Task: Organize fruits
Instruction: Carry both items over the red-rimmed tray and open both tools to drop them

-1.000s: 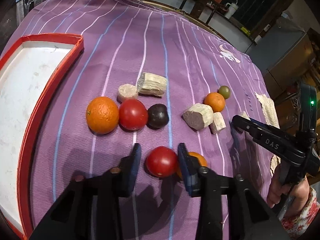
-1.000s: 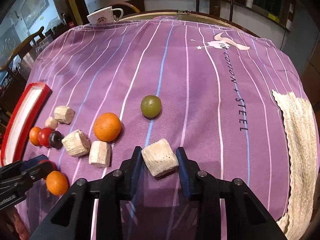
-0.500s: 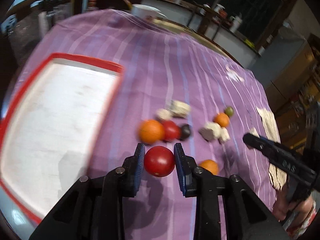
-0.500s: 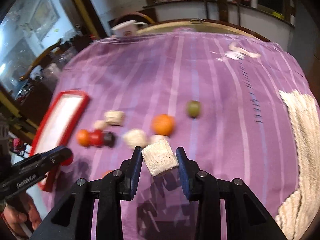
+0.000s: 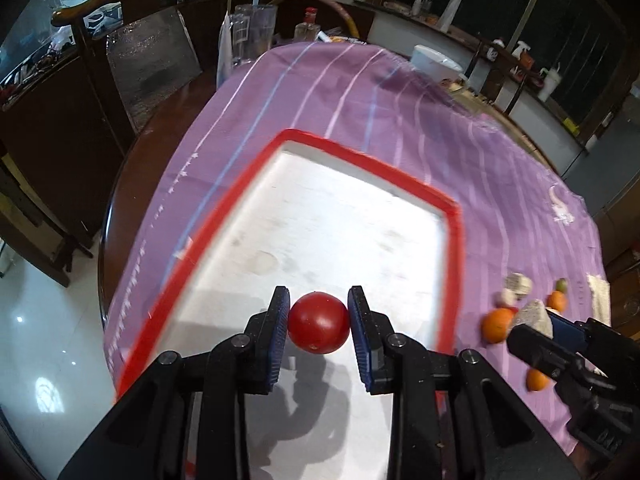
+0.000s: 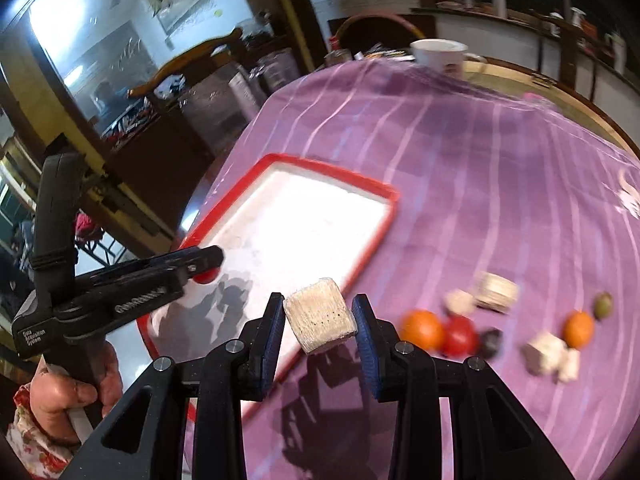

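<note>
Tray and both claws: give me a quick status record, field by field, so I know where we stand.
left claw: shut on red tomato, held over the tray
right claw: shut on pale fibrous block, over the tray's near edge
tray: red rim, white floor, nothing resting in it yet
still on purple cloth: oranges, a tomato, a dark fruit, a green fruit, more pale blocks
image quality: motion blur

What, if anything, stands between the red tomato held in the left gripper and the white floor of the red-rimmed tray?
Nothing visible does. The left gripper holds the red tomato over the tray, whose white floor lies bare under and ahead of it. The other fruits and pale blocks lie on the purple cloth beyond the tray's right rim.
</note>
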